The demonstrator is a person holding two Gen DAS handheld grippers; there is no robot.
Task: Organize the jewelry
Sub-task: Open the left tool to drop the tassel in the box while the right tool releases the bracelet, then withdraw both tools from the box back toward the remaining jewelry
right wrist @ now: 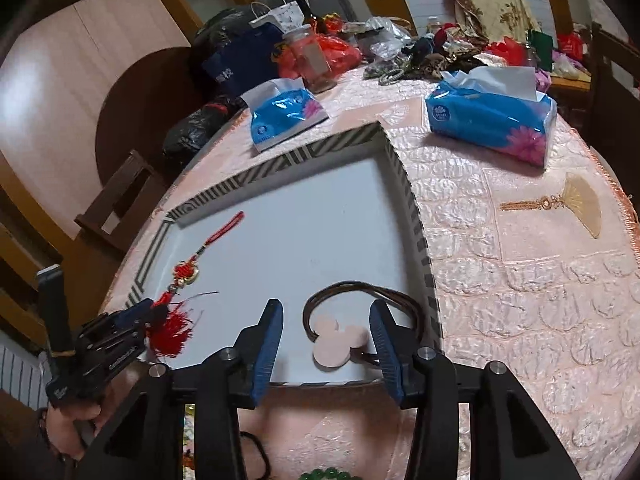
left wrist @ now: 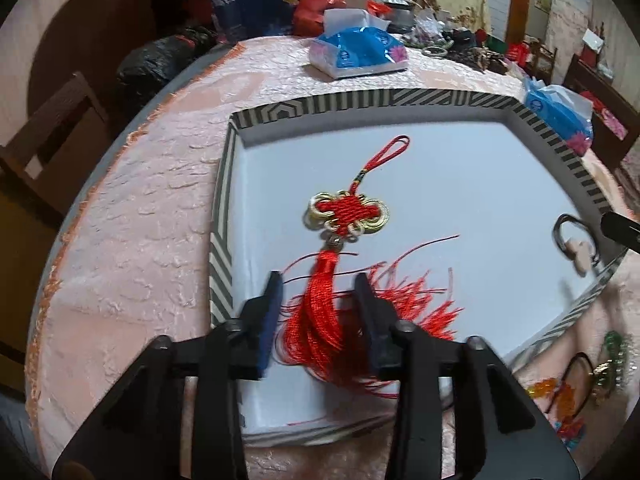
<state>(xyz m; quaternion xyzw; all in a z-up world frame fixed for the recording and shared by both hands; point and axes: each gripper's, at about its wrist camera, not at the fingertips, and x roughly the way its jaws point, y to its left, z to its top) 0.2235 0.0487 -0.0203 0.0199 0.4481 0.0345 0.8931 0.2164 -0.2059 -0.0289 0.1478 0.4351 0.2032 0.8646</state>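
A white tray with a striped rim (left wrist: 224,184) (right wrist: 416,216) lies on the pink tablecloth. A red Chinese knot with a tassel (left wrist: 348,216) (right wrist: 184,276) lies in the tray's left part. My left gripper (left wrist: 320,284) (right wrist: 148,308) is open, its fingers on either side of the tassel (left wrist: 320,320). A brown cord necklace with a pink mouse-shaped pendant (right wrist: 340,340) (left wrist: 580,252) lies in the tray's near right corner. My right gripper (right wrist: 326,316) is open around the pendant.
Two blue tissue packs (right wrist: 284,116) (right wrist: 492,120) lie beyond the tray. A small fan charm (right wrist: 568,204) lies on the cloth to the right. Beads and bracelets (left wrist: 580,380) (right wrist: 328,474) lie near the front edge. Bags and clutter crowd the table's far side. A chair (left wrist: 52,148) stands at the left.
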